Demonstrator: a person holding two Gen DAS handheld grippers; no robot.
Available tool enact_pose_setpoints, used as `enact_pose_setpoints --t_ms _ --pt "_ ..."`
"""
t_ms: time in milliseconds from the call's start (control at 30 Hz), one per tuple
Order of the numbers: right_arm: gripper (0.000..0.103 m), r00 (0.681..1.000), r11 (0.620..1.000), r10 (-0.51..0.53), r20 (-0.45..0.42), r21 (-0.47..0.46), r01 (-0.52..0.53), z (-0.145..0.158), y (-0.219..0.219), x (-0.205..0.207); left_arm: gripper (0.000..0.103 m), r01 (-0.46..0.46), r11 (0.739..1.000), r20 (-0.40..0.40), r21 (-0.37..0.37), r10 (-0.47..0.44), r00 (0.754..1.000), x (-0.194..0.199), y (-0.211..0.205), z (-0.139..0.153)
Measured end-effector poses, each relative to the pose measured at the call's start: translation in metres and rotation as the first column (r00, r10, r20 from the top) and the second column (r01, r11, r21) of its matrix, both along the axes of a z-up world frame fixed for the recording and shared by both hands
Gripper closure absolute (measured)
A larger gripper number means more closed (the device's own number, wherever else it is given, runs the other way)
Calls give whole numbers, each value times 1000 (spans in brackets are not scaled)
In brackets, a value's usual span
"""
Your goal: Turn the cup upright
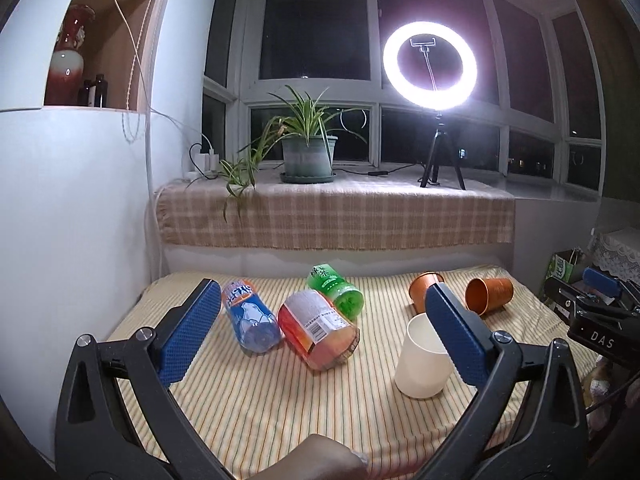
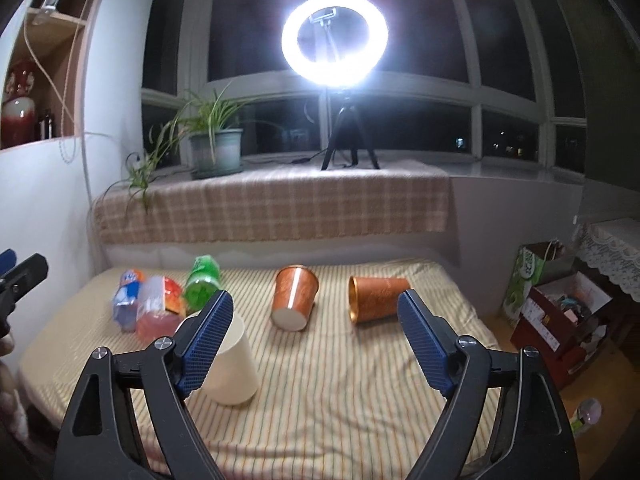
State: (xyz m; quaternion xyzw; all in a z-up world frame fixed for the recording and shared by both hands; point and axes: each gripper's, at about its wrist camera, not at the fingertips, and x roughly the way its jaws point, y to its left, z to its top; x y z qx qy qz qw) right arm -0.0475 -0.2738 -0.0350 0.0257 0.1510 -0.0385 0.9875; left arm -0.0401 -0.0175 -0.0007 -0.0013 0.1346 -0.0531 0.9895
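Left wrist view: the left gripper [image 1: 320,320] is held above a striped tablecloth [image 1: 280,408] with its blue-padded jaws spread wide, and nothing is gripped between them. Three bottles are seen lying on their sides between the jaws: a blue-labelled bottle [image 1: 250,318], a red-orange bottle [image 1: 318,330] touching it, and a green bottle [image 1: 336,288] behind. A white cup [image 1: 420,360] is seen standing upright with its mouth up, partly hidden by the right-hand pad. Behind that pad a copper cup [image 1: 424,288] is partly covered, and a second copper cup [image 1: 488,290] lies on its side with its open mouth turned toward the camera. A fingertip-like shape at the bottom edge is too blurred to be told. The right gripper [image 1: 600,312] is glimpsed at the right edge.

In the right wrist view, the right gripper [image 2: 316,340] is likewise held wide open and empty over the cloth. The nearer copper cup [image 2: 294,296] is shown tipped over with its pale base facing the camera; the other copper cup [image 2: 376,298] lies on its side, just beyond the right-hand pad, its mouth turned leftward. The white cup [image 2: 234,364] is partly hidden by the left-hand pad. A lit ring light [image 2: 334,38] on a tripod and a potted plant [image 2: 216,148] are set on the checked windowsill cover [image 2: 280,208].
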Motion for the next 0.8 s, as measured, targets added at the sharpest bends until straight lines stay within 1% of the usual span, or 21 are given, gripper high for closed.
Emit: enact_pose_setpoints --t_ms 433,800 --pt "18 999 1000 -28 25 13 27 2 -5 -4 0 -23 1000 -11 7 23 1000 1 0 0" --pt "18 1000 1000 -28 12 10 28 0 -5 -1 0 -30 1000 -19 5 30 999 5 1 0"
